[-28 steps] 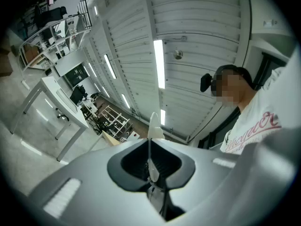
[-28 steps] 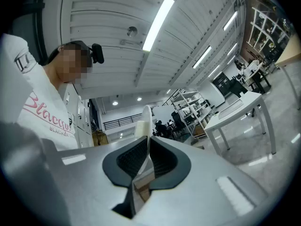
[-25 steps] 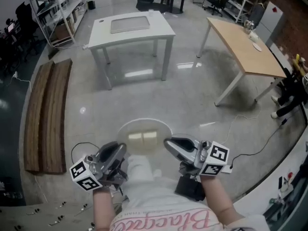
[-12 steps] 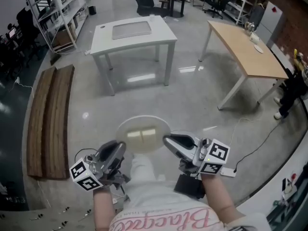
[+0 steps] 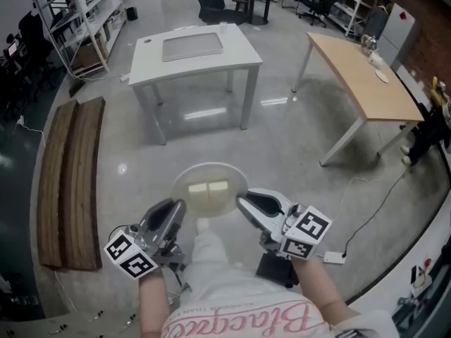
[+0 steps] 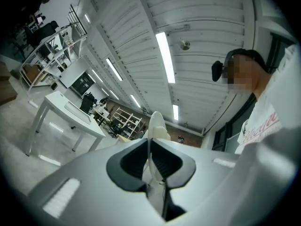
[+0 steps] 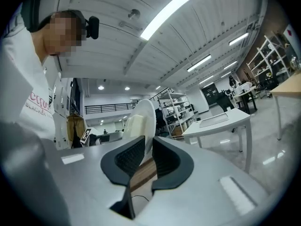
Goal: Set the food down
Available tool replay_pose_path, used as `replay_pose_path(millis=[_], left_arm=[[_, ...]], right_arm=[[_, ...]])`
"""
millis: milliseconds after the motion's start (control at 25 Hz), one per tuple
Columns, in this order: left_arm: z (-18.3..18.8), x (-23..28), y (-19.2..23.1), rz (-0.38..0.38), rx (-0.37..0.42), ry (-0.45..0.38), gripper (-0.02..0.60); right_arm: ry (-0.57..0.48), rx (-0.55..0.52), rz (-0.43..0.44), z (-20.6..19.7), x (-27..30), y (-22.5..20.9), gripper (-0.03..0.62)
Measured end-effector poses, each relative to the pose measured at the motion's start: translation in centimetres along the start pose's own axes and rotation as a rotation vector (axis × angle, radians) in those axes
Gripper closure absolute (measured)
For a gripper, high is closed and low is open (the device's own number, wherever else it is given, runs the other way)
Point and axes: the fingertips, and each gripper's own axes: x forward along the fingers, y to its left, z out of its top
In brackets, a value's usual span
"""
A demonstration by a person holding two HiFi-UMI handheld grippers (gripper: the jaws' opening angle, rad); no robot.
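A round pale plate (image 5: 180, 179) carries two pale slabs of food (image 5: 209, 186) and hangs above the floor in the head view. My left gripper (image 5: 177, 207) grips its near left rim and my right gripper (image 5: 242, 201) its near right rim. In the left gripper view the plate's edge (image 6: 155, 122) stands upright between the dark pads of the left gripper (image 6: 149, 148). The right gripper (image 7: 147, 147) shows the plate (image 7: 146, 111) and food (image 7: 132, 126) the same way. Both sets of jaws have just been opening a little, with the rim still clamped between them.
A white table (image 5: 241, 47) with a grey tray (image 5: 192, 46) stands ahead. A wooden table (image 5: 361, 72) is at the right, a brown bench (image 5: 69, 167) at the left, shelving (image 5: 74, 9) at far left. A cable and power strip (image 5: 334, 258) lie by my right side.
The plate and both grippers have travelled forward together, and the white table now sits slightly closer. The hold on the plate looks the same.
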Motion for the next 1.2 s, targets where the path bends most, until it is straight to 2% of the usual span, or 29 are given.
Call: replay_pose_path(millis=[440, 600, 760, 1200], left_arm=[[2.4, 3.0, 5.5, 0.019, -0.054, -0.022, 0.555], [4.4, 5.1, 8.9, 0.007, -0.051, -0.01, 0.555], [5.0, 5.8, 9.8, 0.006, -0.049, -0.01, 0.555], [8.0, 7.7, 15.7, -0.01, -0.053, -0.004, 0.555]], right_arm=[[-0.018, 0.015, -0.021, 1.6, 4.6, -4.4, 0.54], [-0.016, 0.016, -0.044, 2.8, 7.8, -7.1, 0.539], [-0.015, 0.02, -0.056, 3.4, 8.7, -8.1, 0.539], [-0.022, 0.037, -0.098, 4.3, 14.3, -11.6, 0.537]])
